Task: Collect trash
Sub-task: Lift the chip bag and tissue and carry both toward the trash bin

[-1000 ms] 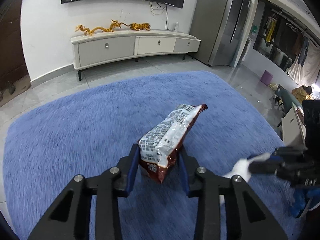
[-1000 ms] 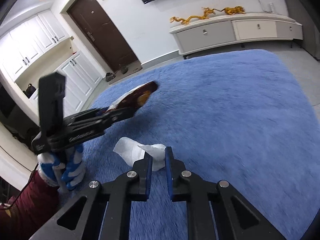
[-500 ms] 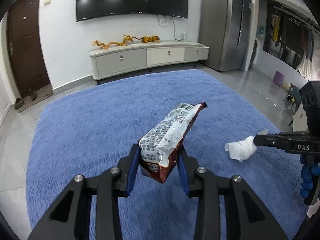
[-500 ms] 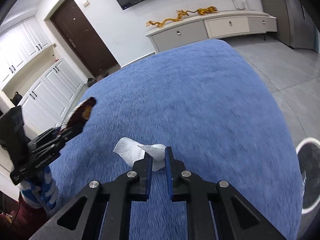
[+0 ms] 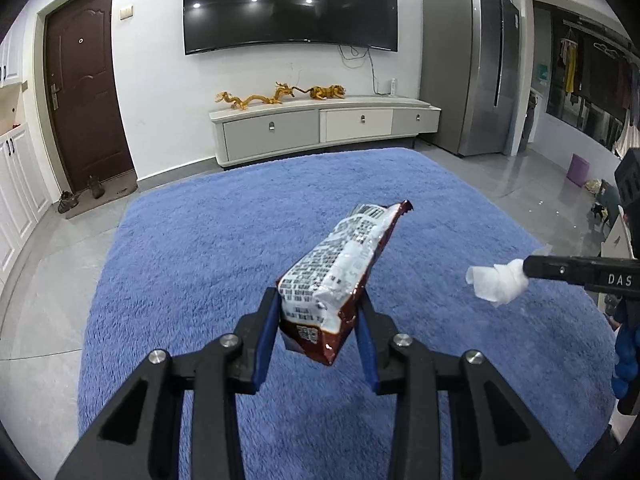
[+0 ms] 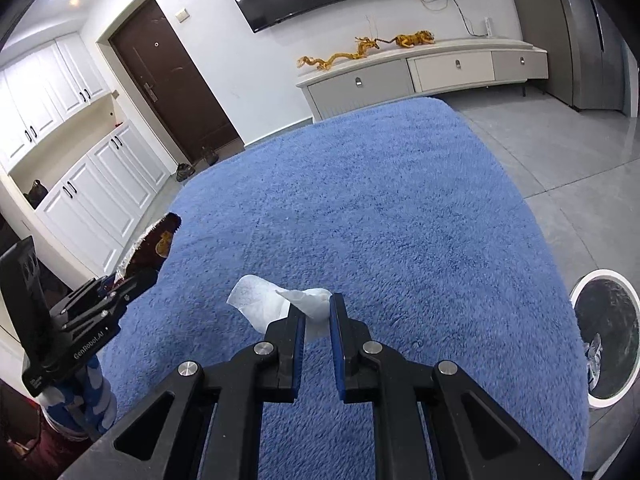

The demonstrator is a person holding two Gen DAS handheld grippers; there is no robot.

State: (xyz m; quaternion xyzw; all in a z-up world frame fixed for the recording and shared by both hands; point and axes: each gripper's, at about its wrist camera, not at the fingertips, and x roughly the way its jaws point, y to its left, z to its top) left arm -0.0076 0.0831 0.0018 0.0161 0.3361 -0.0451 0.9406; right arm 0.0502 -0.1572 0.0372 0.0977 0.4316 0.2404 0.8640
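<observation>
Left black two-finger gripper (image 5: 318,320): clamped on a brown-and-white printed foil snack wrapper (image 5: 340,276), held in the air above the middle of the shaggy blue rug (image 5: 224,240). Right black two-finger gripper (image 6: 318,316): pinching a crumpled white paper tissue (image 6: 280,302), raised over the rug's near part. Round white-rimmed trash bin (image 6: 600,340) on grey floor tiles (image 6: 560,152), just past the rug's right edge.

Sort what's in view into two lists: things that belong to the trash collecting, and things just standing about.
Part of the job:
snack wrapper, held in left gripper
crumpled tissue, held in right gripper
round bin beside the rug

Just there:
blue rug
TV cabinet
dragon figurines
television
fridge
shoes by the door
</observation>
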